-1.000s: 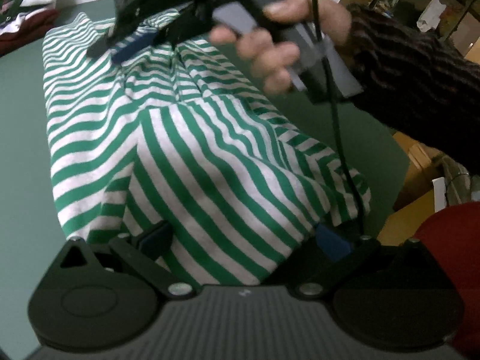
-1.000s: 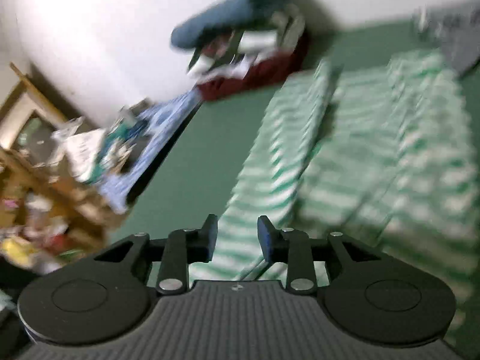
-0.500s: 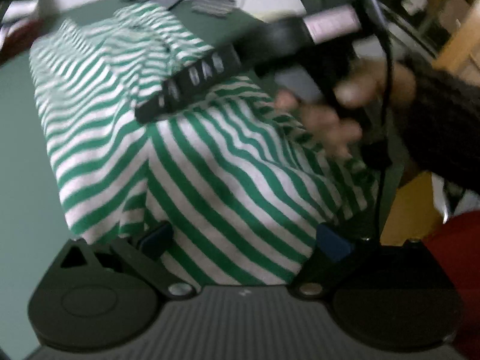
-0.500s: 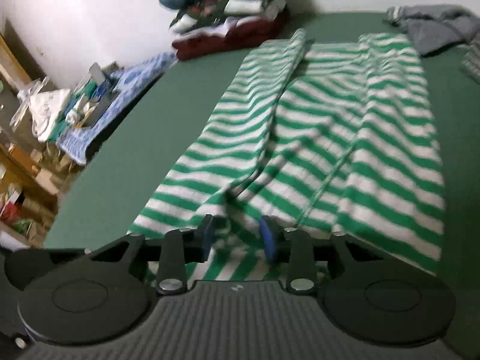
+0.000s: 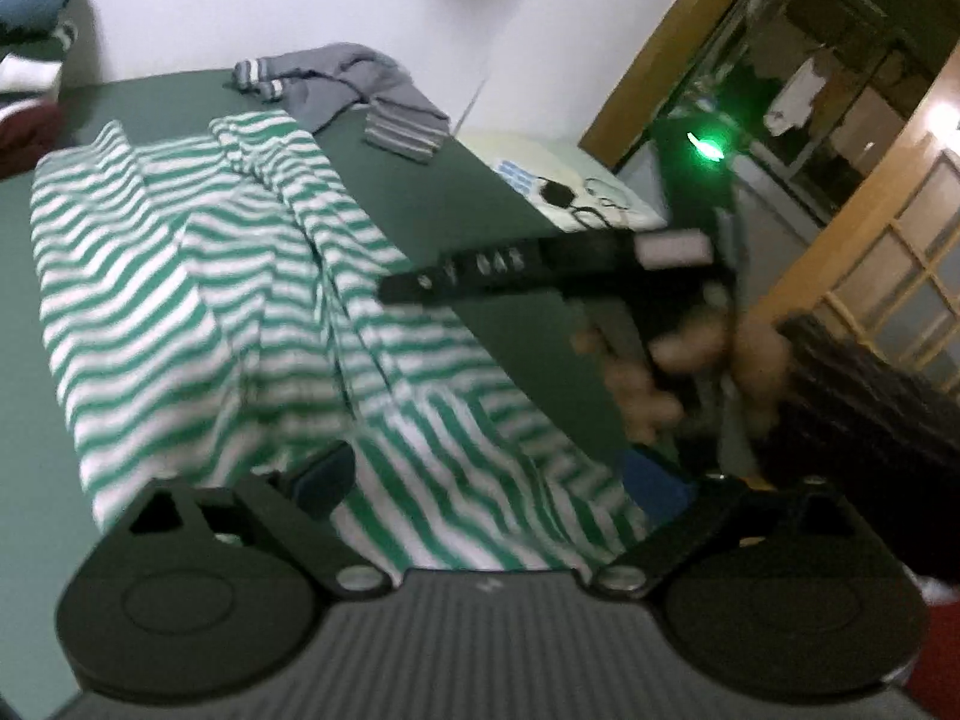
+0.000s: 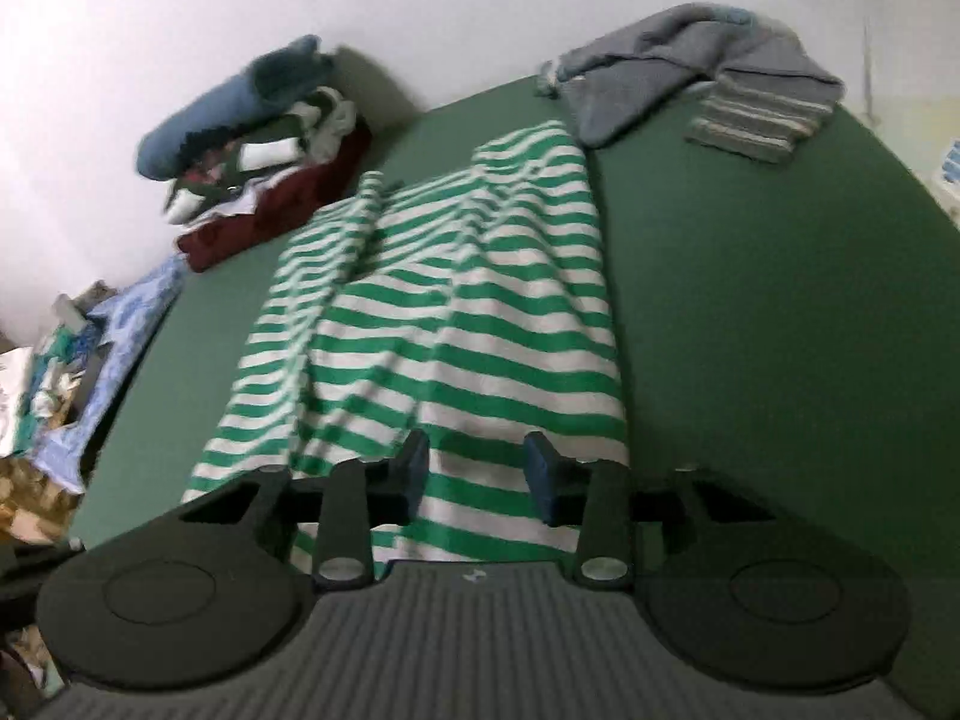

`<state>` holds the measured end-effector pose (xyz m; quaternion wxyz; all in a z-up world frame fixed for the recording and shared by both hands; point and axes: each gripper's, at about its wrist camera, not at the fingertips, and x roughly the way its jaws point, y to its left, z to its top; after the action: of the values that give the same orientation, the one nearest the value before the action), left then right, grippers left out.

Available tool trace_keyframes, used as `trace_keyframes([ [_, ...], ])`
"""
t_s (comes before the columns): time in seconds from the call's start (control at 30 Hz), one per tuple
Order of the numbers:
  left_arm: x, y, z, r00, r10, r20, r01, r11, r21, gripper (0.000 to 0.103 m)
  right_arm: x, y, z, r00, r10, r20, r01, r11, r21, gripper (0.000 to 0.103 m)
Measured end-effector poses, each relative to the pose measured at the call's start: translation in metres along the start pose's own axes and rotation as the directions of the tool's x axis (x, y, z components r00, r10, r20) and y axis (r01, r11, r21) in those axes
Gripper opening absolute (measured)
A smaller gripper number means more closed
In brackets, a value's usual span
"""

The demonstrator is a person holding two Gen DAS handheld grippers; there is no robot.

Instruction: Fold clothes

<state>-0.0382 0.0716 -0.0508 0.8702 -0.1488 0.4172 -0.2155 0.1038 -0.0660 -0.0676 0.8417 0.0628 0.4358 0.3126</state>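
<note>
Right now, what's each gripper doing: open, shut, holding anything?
Left gripper: open wide, the green-striped garment lying between its fingers, not clamped.
Right gripper: open, poised over the garment's near edge, holding nothing.

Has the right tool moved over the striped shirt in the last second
Yes. In the left wrist view the right tool has pulled back off the green-striped shirt, toward the table's right edge, and now hangs over bare green surface.
</note>
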Motion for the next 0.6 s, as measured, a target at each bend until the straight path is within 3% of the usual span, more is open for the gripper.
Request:
trace_keyframes([
  [0.03,0.007,0.001,0.005,1.0,0.007,-0.001,-0.007,1.0,-0.007,0.088,-0.003,-0.004,0.001,1.0,-0.008,0.023,0.007,1.0,0.028,0.036],
  [0.13,0.029,0.005,0.019,1.0,0.026,-0.003,-0.026,0.999,-0.026,0.055,-0.013,-0.013,0.007,0.998,-0.014,0.054,0.011,0.998,0.062,0.033],
  [0.3,0.063,0.014,0.041,0.999,0.05,-0.007,-0.05,0.996,-0.071,0.059,-0.019,-0.008,0.031,0.996,-0.033,0.077,0.038,0.998,-0.058,0.034],
  [0.4,0.067,0.021,0.042,1.0,0.007,-0.004,-0.008,0.99,-0.138,0.06,-0.014,-0.002,0.043,0.996,-0.039,0.078,0.05,0.988,-0.146,0.034],
  [0.6,0.084,0.022,0.041,0.999,0.028,-0.022,-0.031,0.984,-0.175,0.063,0.009,0.003,0.067,0.998,-0.027,0.06,0.04,0.972,-0.231,0.039],
])
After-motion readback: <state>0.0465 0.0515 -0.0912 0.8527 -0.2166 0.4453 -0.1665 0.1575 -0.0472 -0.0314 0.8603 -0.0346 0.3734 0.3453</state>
